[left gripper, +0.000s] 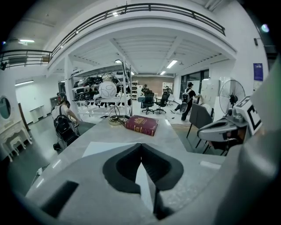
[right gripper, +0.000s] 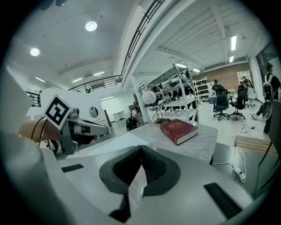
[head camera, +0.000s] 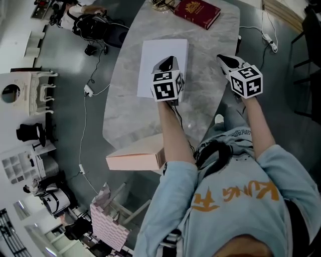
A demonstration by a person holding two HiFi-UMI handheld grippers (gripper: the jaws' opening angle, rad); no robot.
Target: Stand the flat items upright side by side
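Note:
A white flat book (head camera: 163, 56) lies on the marble table (head camera: 200, 90), near the middle. A dark red book (head camera: 197, 12) lies flat at the far end. My left gripper (head camera: 167, 64) hovers over the white book, jaws shut with nothing in them. My right gripper (head camera: 224, 60) hangs by the table's right edge, also shut and empty. In the left gripper view, the white book (left gripper: 103, 147) sits just ahead of the closed jaws (left gripper: 141, 148), the red book (left gripper: 141, 124) beyond. In the right gripper view, the red book (right gripper: 179, 128) lies ahead of the shut jaws (right gripper: 141, 150).
A pale pink box (head camera: 135, 156) sits below the table's near end. A coil of gold cable (left gripper: 115, 121) rests beside the red book. Cables and a power strip (head camera: 272, 44) trail on the floor. Office chairs, shelves and people stand in the room behind.

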